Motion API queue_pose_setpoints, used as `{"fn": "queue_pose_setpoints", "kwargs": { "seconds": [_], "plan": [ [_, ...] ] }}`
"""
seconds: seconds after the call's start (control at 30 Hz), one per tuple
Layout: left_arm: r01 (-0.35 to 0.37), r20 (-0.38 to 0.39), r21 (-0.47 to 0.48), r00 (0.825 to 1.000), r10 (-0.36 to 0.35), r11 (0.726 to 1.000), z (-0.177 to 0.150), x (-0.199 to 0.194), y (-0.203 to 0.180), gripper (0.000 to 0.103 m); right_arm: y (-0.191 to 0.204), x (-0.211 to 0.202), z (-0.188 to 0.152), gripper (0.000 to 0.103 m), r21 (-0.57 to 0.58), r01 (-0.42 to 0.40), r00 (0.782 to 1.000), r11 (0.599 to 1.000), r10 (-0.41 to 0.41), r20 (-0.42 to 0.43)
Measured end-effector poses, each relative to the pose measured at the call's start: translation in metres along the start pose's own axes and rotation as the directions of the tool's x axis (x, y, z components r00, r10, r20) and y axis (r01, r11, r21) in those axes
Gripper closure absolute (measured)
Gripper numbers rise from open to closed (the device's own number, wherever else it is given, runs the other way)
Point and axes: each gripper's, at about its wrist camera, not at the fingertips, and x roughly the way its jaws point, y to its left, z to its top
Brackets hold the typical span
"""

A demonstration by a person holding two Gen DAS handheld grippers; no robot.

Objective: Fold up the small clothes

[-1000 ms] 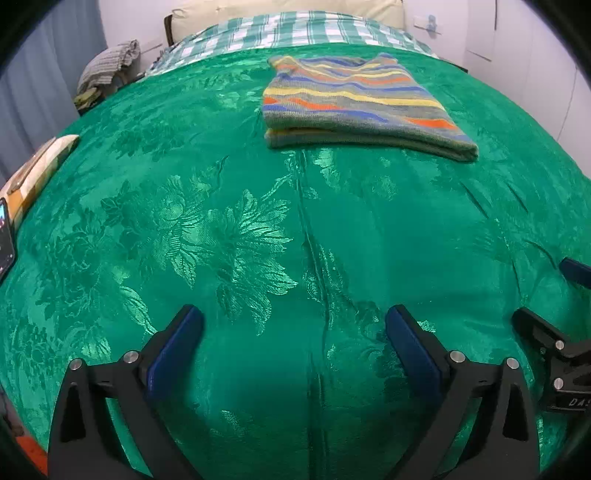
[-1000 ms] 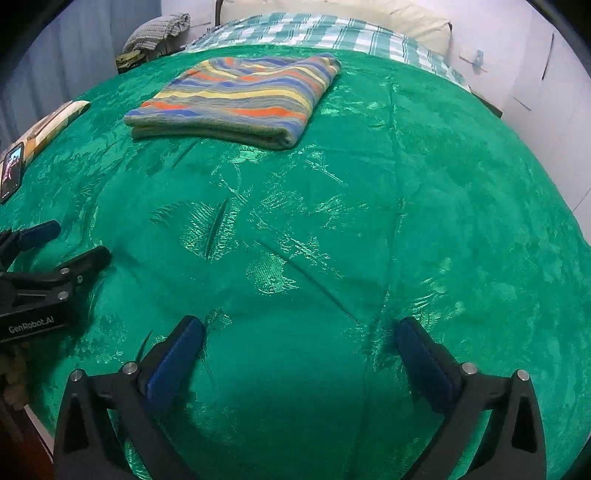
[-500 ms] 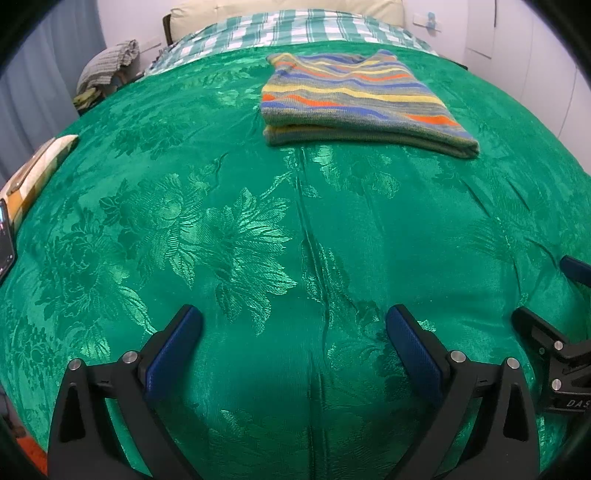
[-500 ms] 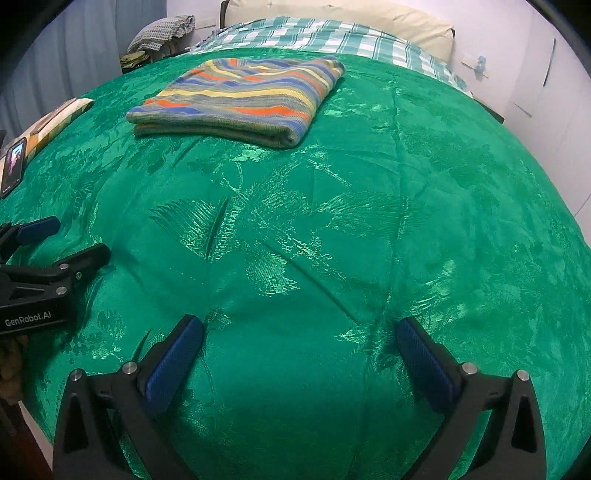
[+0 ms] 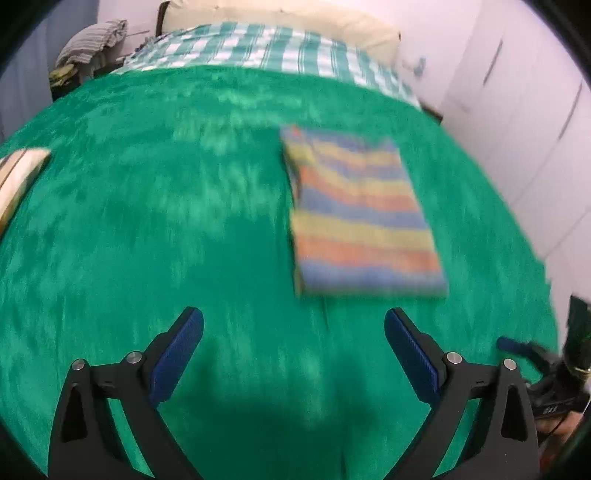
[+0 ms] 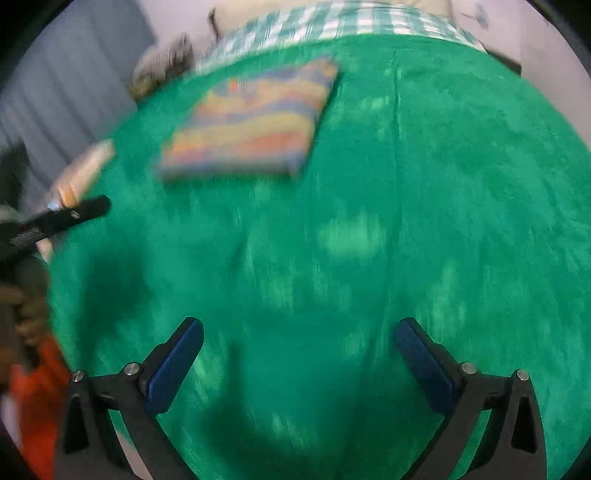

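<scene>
Sweater: a folded striped sweater (image 5: 360,218) lies flat on the green bedspread (image 5: 166,229). Its stripes are blue, yellow and orange.
Where: it sits past the middle of the bed, toward the checked sheet (image 5: 266,51) and the pillow (image 5: 288,18) at the far end.
Which way it points: in the left wrist view its long side runs away from the camera, toward the pillow. The stripes go across it. In the right wrist view it (image 6: 251,122) looks turned at a slant. Both pictures are blurry.
Left gripper: the left gripper (image 5: 293,354) hangs over bare bedspread, just short of the sweater's near edge. Its two blue fingers (image 5: 177,354) are spread wide with nothing between them.
Right gripper: the right gripper (image 6: 299,365) is over bare bedspread too, well apart from the sweater. Its fingers (image 6: 423,365) are spread wide and hold nothing.
Hand: a hand (image 6: 22,314) shows at the left edge of the right wrist view.
</scene>
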Motion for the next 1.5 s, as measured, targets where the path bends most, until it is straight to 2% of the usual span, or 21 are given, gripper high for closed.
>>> {"fn": "queue_pose_setpoints", "kwargs": {
  "seconds": [0.1,0.2,0.33,0.4,0.43,0.47,0.5,0.53,0.57,0.67,0.8,1.0,1.03,1.1,1.13,1.17,1.2,1.23,1.3,1.43,1.5],
  "plan": [
    [0.042,-0.007,-0.023,0.999,-0.042,0.999,0.046,0.036,0.011,0.004,-0.021,0.011,0.066,0.000,0.114,-0.165,0.983,0.980,0.155,0.095],
    [0.047,-0.090,-0.047,0.995,-0.052,0.998,0.071,0.087,0.016,0.004,-0.040,0.041,0.120,0.004,0.177,-0.244,0.967,0.954,0.224,0.126],
    [0.072,-0.146,-0.067,0.986,-0.081,0.995,0.084,0.131,0.015,0.005,-0.060,0.107,0.175,0.024,0.261,-0.332,0.943,0.906,0.328,0.061],
    [0.101,-0.143,-0.091,0.983,-0.114,0.991,0.089,0.142,0.015,0.008,-0.061,0.137,0.188,0.030,0.294,-0.397,0.912,0.869,0.411,0.016],
    [0.111,-0.141,-0.093,0.982,-0.123,0.989,0.091,0.145,0.015,0.021,-0.058,0.150,0.196,0.034,0.291,-0.417,0.902,0.861,0.432,0.013],
    [0.128,-0.155,-0.086,0.978,-0.141,0.988,0.094,0.153,0.011,0.047,-0.056,0.155,0.200,0.045,0.289,-0.422,0.899,0.859,0.437,0.016],
    [0.148,-0.175,-0.079,0.971,-0.160,0.986,0.095,0.159,0.008,0.066,-0.053,0.163,0.206,0.058,0.295,-0.426,0.897,0.855,0.442,0.015],
    [0.164,-0.199,-0.078,0.964,-0.176,0.983,0.097,0.165,0.003,0.083,-0.051,0.169,0.209,0.077,0.298,-0.410,0.904,0.862,0.428,0.003],
    [0.141,-0.192,-0.066,0.970,-0.152,0.988,0.097,0.166,-0.001,0.084,-0.046,0.175,0.211,0.078,0.286,-0.369,0.920,0.884,0.392,-0.022],
    [0.091,-0.149,-0.009,0.985,-0.091,0.996,0.094,0.153,-0.015,0.089,-0.015,0.166,0.214,0.079,0.087,-0.208,0.978,0.974,0.210,-0.012],
    [0.098,-0.054,0.021,0.994,-0.097,0.995,0.095,0.103,-0.023,0.091,0.012,0.132,0.208,0.080,-0.016,-0.156,0.985,0.988,0.156,0.075],
    [0.109,0.059,0.060,0.992,-0.113,0.992,0.112,0.027,-0.031,0.090,0.041,0.064,0.213,0.080,-0.086,-0.239,0.948,0.967,0.251,0.195],
    [0.109,0.063,0.059,0.992,-0.113,0.992,0.113,0.024,-0.030,0.086,0.042,0.055,0.217,0.080,-0.081,-0.255,0.941,0.964,0.267,0.210],
    [0.068,0.004,0.042,0.998,-0.068,0.997,0.111,0.041,-0.028,0.049,0.037,0.057,0.226,0.073,-0.044,-0.272,0.940,0.961,0.275,0.203],
    [0.010,-0.049,0.035,0.999,-0.008,0.999,0.107,0.061,-0.024,0.020,0.023,0.062,0.224,0.049,-0.001,-0.263,0.949,0.965,0.259,0.182],
    [-0.061,-0.079,0.032,0.995,0.064,0.998,0.096,0.070,-0.019,0.023,0.012,0.068,0.223,0.015,0.035,-0.233,0.962,0.972,0.225,0.156],
    [-0.136,-0.112,0.028,0.984,0.138,0.990,0.076,0.076,-0.010,0.027,-0.001,0.077,0.218,0.009,0.077,-0.149,0.984,0.986,0.140,0.113],
    [-0.148,-0.127,0.020,0.981,0.150,0.989,0.064,0.075,-0.006,0.031,-0.015,0.081,0.207,0.009,0.103,-0.051,0.996,0.993,0.043,0.078],
    [-0.148,-0.119,-0.010,0.982,0.146,0.989,0.031,0.057,0.004,0.030,-0.043,0.077,0.175,0.009,0.099,0.079,0.997,0.992,-0.080,0.012],
    [-0.225,-0.014,0.018,0.974,0.225,0.974,-0.014,-0.001,-0.013,0.013,-0.058,0.036,0.120,0.009,0.043,0.161,0.986,0.986,-0.162,0.026],
    [-0.290,0.049,0.050,0.957,0.287,0.956,-0.031,-0.036,-0.037,0.005,-0.052,0.014,0.101,0.009,0.031,0.163,0.986,0.986,-0.164,0.037]
  ]
}}
